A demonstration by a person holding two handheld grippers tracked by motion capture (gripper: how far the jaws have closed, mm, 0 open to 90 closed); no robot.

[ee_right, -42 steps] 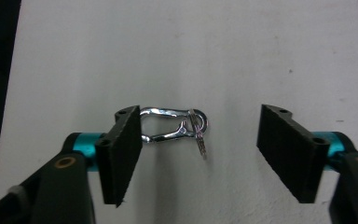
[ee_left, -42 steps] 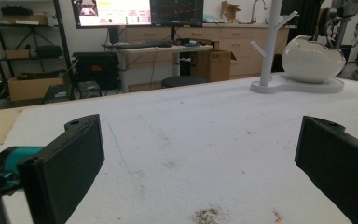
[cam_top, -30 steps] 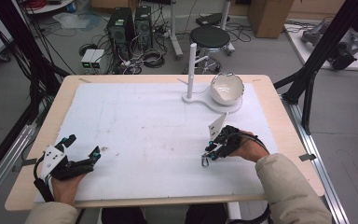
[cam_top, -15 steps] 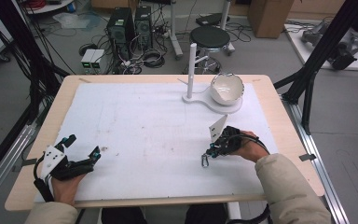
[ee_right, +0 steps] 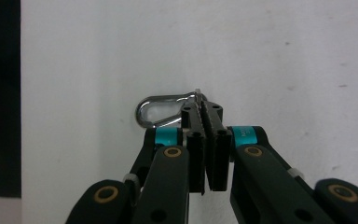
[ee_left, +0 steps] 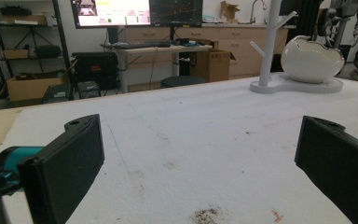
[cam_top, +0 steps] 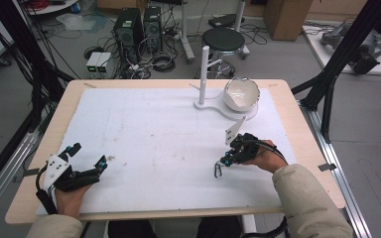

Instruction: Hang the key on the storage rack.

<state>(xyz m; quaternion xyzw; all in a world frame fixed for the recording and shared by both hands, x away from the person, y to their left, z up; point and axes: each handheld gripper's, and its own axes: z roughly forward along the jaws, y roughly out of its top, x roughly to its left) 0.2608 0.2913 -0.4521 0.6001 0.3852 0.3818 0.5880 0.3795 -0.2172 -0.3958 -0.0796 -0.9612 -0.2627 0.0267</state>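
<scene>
A small silver carabiner [ee_right: 161,111] hangs from my right gripper [ee_right: 204,108], whose jaws are shut on its end. In the high view the carabiner [cam_top: 218,170] dangles just over the white mat at the right front, below the right gripper [cam_top: 226,160]. My left gripper [cam_top: 86,159] rests at the left front of the mat, wide open with nothing between its fingers [ee_left: 70,154]. A white egg-shaped bowl [cam_top: 241,93] and a white peg stand [cam_top: 204,69] share a white base at the back right of the table.
A white mat [cam_top: 154,134] covers most of the wooden table [cam_top: 49,129]. A small dark stain [ee_left: 207,215] lies on the mat in front of the left gripper. Computers, cables and a stool [cam_top: 222,38] stand on the floor beyond the table.
The right gripper with the carabiner has shifted very slightly. The left gripper has not moved.
</scene>
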